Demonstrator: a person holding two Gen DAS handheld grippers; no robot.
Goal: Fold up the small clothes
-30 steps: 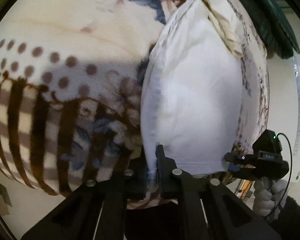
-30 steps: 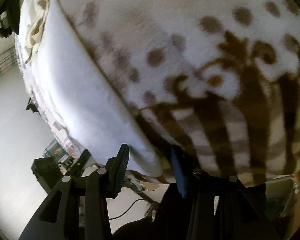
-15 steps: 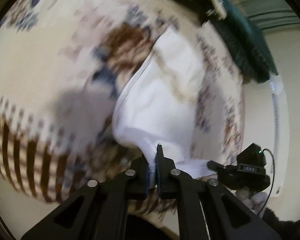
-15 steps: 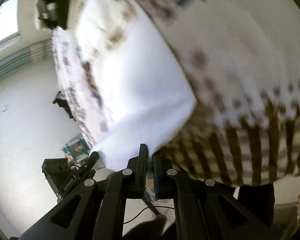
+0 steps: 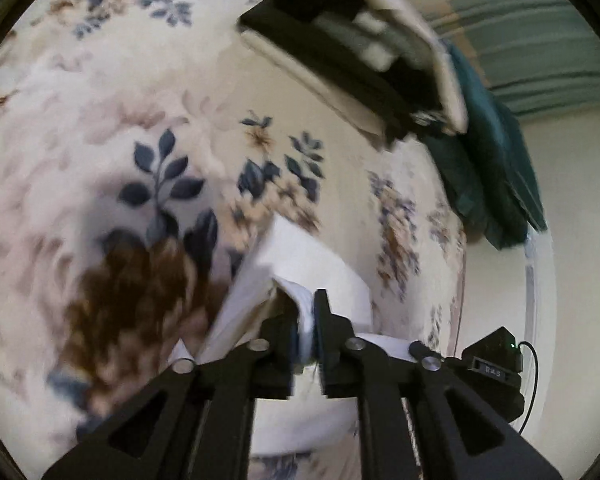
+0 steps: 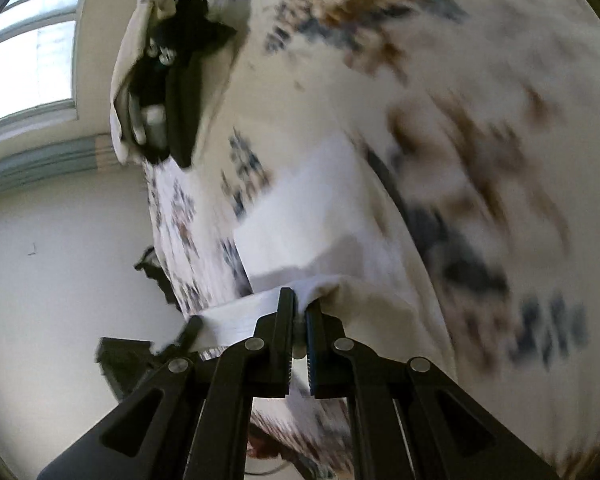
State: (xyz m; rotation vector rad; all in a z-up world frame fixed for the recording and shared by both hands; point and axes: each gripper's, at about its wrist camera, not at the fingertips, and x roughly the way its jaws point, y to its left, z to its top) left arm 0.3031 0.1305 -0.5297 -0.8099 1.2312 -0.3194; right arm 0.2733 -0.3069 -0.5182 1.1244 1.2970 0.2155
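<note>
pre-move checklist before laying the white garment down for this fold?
1. Right gripper jaws pinch the white garment: ok.
2. Left gripper jaws: opening, cloth between them; grip not ok to trust.
3. Folded layers aligned: cannot tell, blurred.
4. Floral blanket ahead free of other items: ok.
5. Pile of dark clothes clear of the garment: ok.

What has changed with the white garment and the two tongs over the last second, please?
The right tongs closed on the white garment; both tongs carried its edge up and over, folding it. The left tongs, still pinching cloth, are now opening. The floral blanket stayed put.
</note>
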